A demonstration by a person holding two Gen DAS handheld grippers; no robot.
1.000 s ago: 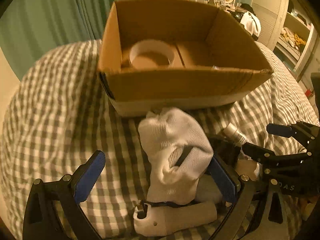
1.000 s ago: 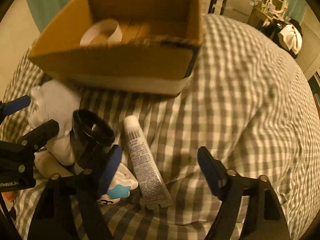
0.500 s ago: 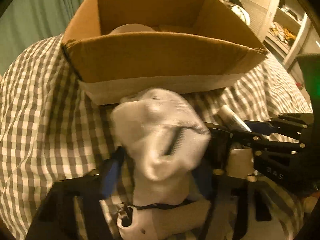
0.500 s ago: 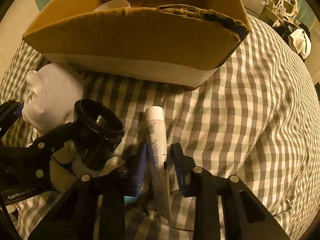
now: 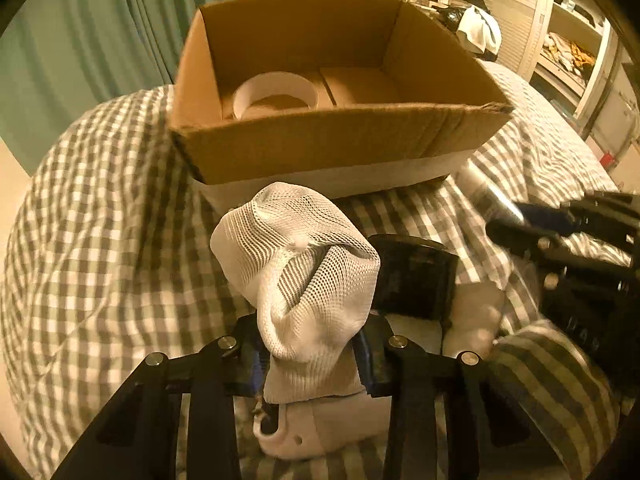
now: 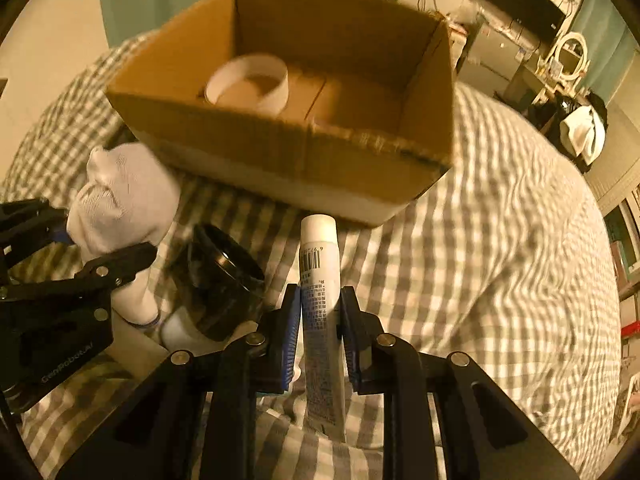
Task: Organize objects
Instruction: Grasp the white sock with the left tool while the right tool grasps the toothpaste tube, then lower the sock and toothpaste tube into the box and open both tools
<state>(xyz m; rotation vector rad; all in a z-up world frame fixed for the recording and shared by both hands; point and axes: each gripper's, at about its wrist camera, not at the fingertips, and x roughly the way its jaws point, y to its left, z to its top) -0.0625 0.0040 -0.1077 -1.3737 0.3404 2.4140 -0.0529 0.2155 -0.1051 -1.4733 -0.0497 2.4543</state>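
Note:
My left gripper (image 5: 310, 354) is shut on a white mesh sock (image 5: 304, 268) and holds it up in front of the open cardboard box (image 5: 340, 148). My right gripper (image 6: 320, 320) is shut on a white tube (image 6: 320, 280) with a barcode, lifted and pointing at the box (image 6: 304, 160). The sock also shows in the right wrist view (image 6: 120, 204), and the tube in the left wrist view (image 5: 484, 192). A roll of white tape (image 5: 276, 94) lies inside the box. A black round jar (image 6: 220, 280) stands between the grippers.
The box sits on a bed with a green checked cover (image 6: 500, 240). A white plastic object (image 5: 320, 432) lies under my left gripper. Green curtains (image 5: 80, 40) hang behind the box. Shelves and furniture (image 5: 572, 40) stand at the far right.
Both grippers have shut, left on the sock and right on the tube, and both have risen, so the inside of the box shows again.

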